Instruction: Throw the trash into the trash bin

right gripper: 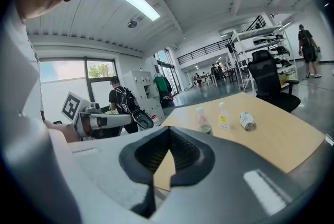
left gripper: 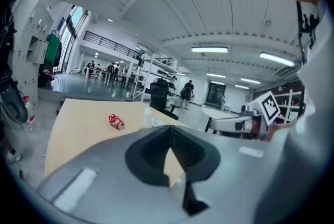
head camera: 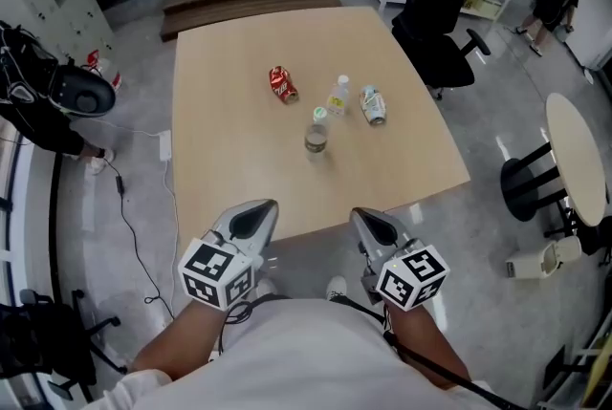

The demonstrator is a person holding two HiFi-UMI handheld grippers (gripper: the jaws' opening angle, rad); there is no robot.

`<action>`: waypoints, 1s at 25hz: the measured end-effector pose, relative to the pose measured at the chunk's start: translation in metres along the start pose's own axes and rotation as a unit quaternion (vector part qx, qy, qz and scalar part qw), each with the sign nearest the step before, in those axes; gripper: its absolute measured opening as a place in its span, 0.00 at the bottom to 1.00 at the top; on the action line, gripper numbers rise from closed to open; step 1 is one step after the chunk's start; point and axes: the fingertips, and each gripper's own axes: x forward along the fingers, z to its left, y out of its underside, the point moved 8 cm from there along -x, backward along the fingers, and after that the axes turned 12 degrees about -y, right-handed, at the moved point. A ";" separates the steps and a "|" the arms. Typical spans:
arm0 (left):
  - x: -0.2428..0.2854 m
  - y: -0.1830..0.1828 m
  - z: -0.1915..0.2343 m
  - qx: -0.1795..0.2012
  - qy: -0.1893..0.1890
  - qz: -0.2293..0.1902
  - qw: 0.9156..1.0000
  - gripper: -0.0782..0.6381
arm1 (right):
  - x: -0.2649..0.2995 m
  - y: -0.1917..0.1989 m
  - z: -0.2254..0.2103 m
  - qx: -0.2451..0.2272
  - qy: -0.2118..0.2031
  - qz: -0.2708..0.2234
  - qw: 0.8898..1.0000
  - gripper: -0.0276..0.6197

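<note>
On the light wooden table point(head camera: 229, 169) lie a crushed red can point(head camera: 282, 84), a crumpled pale can point(head camera: 373, 105), and two small clear bottles point(head camera: 338, 96) point(head camera: 316, 131) standing upright. Both grippers hover near the table's front edge, well short of the trash. My left gripper point(head camera: 266, 206) is shut and empty, with the red can point(left gripper: 116, 121) far ahead of its jaws point(left gripper: 168, 128). My right gripper point(head camera: 361, 215) is also shut with nothing in it; the bottles point(right gripper: 202, 119) point(right gripper: 223, 115) and pale can point(right gripper: 246, 121) lie beyond its tips point(right gripper: 168, 129). I see no trash bin that I can tell for sure.
A black office chair point(head camera: 440, 16) stands at the table's far right corner. A round table point(head camera: 579, 155) and a white object on the floor point(head camera: 540, 260) are to the right. A person with a black backpack point(head camera: 38, 102) stands left; a cable point(head camera: 129, 207) runs along the floor.
</note>
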 end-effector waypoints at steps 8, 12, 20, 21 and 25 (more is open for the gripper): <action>0.001 0.004 0.000 -0.003 0.015 0.005 1.000 0.12 | 0.007 0.001 0.007 0.000 -0.009 -0.001 1.000 0.05; -0.003 0.006 0.005 0.005 0.019 0.006 1.000 0.12 | 0.015 0.003 0.013 -0.018 0.000 0.006 1.000 0.05; -0.017 0.006 0.029 0.015 0.027 0.001 1.000 0.12 | 0.035 0.004 0.029 -0.031 0.023 0.015 0.999 0.09; -0.019 0.006 0.033 0.017 0.028 0.000 0.999 0.12 | 0.039 0.005 0.033 -0.032 0.025 0.017 0.999 0.09; -0.025 0.009 0.052 0.015 0.038 0.002 0.999 0.12 | 0.054 0.009 0.046 -0.036 0.039 0.021 0.998 0.09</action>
